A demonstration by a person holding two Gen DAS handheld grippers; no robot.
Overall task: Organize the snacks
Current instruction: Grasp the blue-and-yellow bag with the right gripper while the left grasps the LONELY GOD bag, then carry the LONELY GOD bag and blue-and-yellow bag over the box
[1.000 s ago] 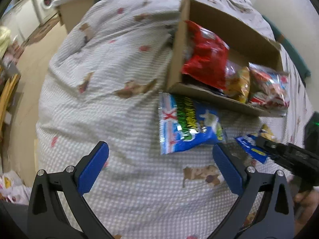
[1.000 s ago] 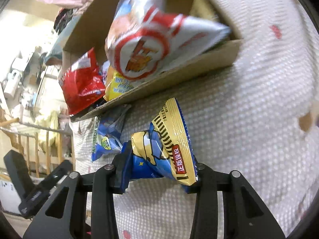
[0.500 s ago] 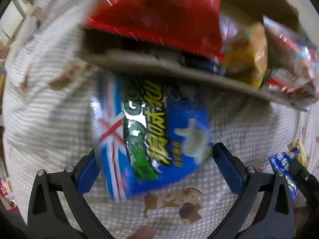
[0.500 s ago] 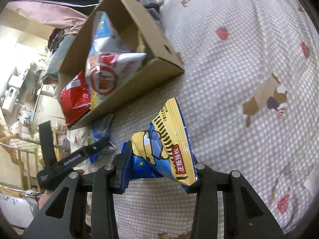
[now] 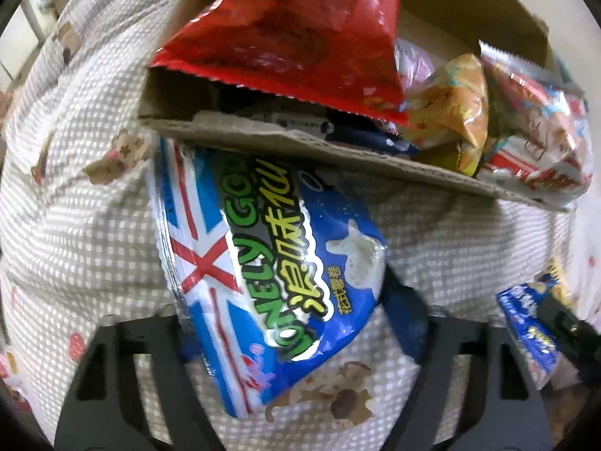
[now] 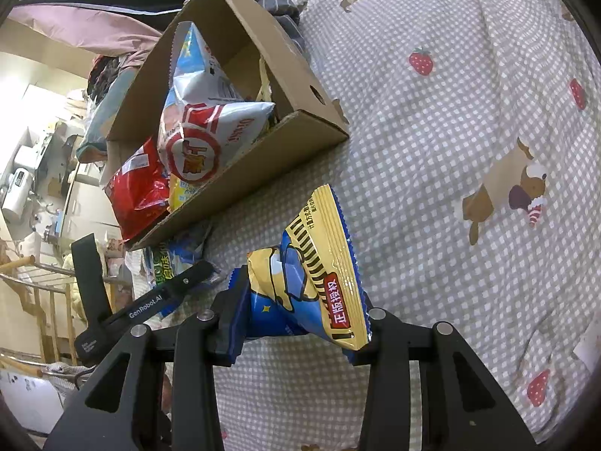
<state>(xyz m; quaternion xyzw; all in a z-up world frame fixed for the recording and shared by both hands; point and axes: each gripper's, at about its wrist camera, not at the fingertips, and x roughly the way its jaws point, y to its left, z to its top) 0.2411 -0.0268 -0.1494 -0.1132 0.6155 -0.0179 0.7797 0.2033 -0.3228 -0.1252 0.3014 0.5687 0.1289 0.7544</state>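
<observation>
Now the left gripper (image 5: 300, 319) tips steeply down over the blue snack bag (image 5: 270, 263) lying on the checked bedspread (image 5: 75, 206), just in front of the cardboard box (image 5: 338, 154). Its jaws have just been closing in around that bag, which sits between them; the left pad is tucked behind the bag's edge and the right finger (image 5: 407, 319) is blurred, so whether the pads actually press on the packet is impossible to tell. The bag's top edge slips under the box's front wall and is hidden there.

Over on the other side, the right gripper (image 6: 296, 323) angles down toward the bed and is clenched on a yellow-and-blue snack packet (image 6: 315, 278), the pads pinching its lower end, the packet standing up crumpled above the fingers and clear of the bedspread. In the left wrist view that same packet peeks in at the right edge, cut off by the frame.

Inside the box lean a red bag (image 5: 300, 37), an orange-yellow packet (image 5: 450, 105) and a red-and-white bag (image 6: 203, 139); more packets behind them are mostly covered and cannot be made out. From the right wrist view the left gripper's black frame covers most of the blue bag, and the room beyond the bed is cluttered and hard to read
</observation>
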